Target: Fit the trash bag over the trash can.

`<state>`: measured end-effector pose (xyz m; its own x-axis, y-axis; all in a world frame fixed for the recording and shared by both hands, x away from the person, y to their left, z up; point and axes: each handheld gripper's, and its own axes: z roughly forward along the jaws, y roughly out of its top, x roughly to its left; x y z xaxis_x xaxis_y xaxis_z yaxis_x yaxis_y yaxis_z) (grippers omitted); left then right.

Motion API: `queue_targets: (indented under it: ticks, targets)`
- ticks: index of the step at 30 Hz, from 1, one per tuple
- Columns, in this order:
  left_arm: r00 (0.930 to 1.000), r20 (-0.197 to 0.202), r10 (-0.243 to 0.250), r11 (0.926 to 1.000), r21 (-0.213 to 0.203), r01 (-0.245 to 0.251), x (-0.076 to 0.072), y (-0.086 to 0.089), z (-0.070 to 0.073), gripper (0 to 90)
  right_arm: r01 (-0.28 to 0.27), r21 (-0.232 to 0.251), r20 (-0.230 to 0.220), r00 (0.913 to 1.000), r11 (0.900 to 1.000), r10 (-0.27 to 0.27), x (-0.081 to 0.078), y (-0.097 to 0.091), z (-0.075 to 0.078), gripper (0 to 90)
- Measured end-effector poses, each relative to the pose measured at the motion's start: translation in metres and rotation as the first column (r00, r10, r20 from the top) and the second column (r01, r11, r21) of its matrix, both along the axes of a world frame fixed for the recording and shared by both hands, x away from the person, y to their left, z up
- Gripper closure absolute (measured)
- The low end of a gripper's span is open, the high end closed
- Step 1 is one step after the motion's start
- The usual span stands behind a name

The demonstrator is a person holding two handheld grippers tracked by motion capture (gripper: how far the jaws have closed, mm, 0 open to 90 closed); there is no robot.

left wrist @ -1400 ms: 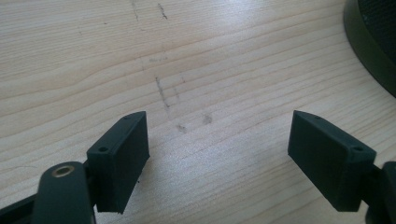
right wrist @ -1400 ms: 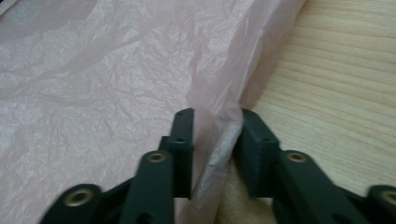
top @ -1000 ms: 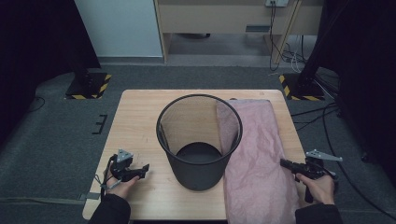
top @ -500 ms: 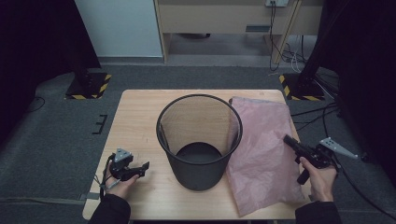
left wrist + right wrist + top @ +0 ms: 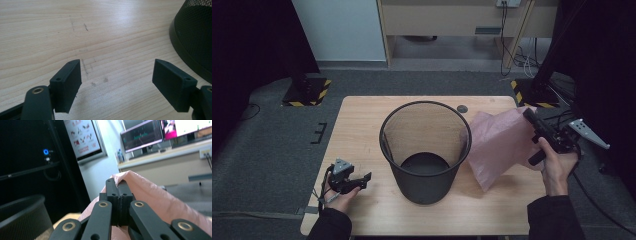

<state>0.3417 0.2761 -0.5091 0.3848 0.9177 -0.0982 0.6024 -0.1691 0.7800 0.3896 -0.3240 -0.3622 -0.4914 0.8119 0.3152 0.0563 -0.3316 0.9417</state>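
A black mesh wastebasket (image 5: pixel 424 150) stands upright in the middle of the wooden table (image 5: pixel 362 125). To its right a pink plastic bag (image 5: pixel 499 142) hangs lifted off the table, its lower corner near the tabletop. My right gripper (image 5: pixel 528 113) is shut on the bag's upper edge; in the right gripper view the jaws pinch the pink film (image 5: pixel 147 192) tightly. My left gripper (image 5: pixel 364 179) rests low at the table's front left, open, with bare wood between its pads (image 5: pixel 67 83). The basket's base (image 5: pixel 195 37) lies just to its right.
A dark round grommet (image 5: pixel 462 108) sits in the table behind the basket. Yellow-black striped stand feet (image 5: pixel 309 92) lie on the grey floor beyond the table. Cables (image 5: pixel 522 55) run along the floor at the back right. A desk with monitors (image 5: pixel 142 136) stands beyond.
My right gripper has risen and swung right, pulling the pink bag up from lying flat on the table into a hanging sheet. The left gripper has stayed put.
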Motion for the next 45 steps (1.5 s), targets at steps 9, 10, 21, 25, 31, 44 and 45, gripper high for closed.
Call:
queue_targets:
  ticks: [9,10,21,25,31,44,45]
  targets:
    - [0.9998,0.020,0.011,0.9998,-0.018,-0.010,-0.001,0.001,0.002,23.5,0.046,0.022,0.124,0.9911,0.9987,-0.048,0.011,0.014,0.048,90.0]
    - [0.9998,0.020,0.011,0.9998,-0.018,-0.010,-0.001,0.001,0.002,23.6,0.046,0.022,0.124,0.9911,0.9987,-0.048,0.011,0.014,0.048,90.0]
    - [0.9993,0.035,0.016,0.9995,-0.026,-0.015,-0.002,0.000,0.005,24.1,0.044,0.066,0.246,0.9675,0.9968,-0.059,0.020,0.038,0.087,90.0]
    - [0.9993,0.036,0.014,0.9996,-0.026,-0.013,-0.003,0.001,0.005,24.2,0.037,0.068,0.273,0.9603,0.9970,-0.055,0.024,0.050,0.094,90.0]
    - [0.9989,0.044,0.017,0.9994,-0.031,-0.016,-0.003,0.001,0.006,24.5,0.032,0.064,0.299,0.9528,0.9974,-0.050,0.032,0.066,0.103,90.0]
    - [0.9989,0.044,0.014,0.9996,-0.027,-0.012,-0.003,0.002,0.006,24.8,-0.028,0.073,0.365,0.9309,0.9969,-0.001,0.034,0.098,0.134,90.0]
    - [0.9990,0.043,0.013,0.9996,-0.026,-0.012,-0.003,0.002,0.006,24.9,-0.036,0.075,0.372,0.9283,0.9965,0.005,0.033,0.100,0.136,90.0]
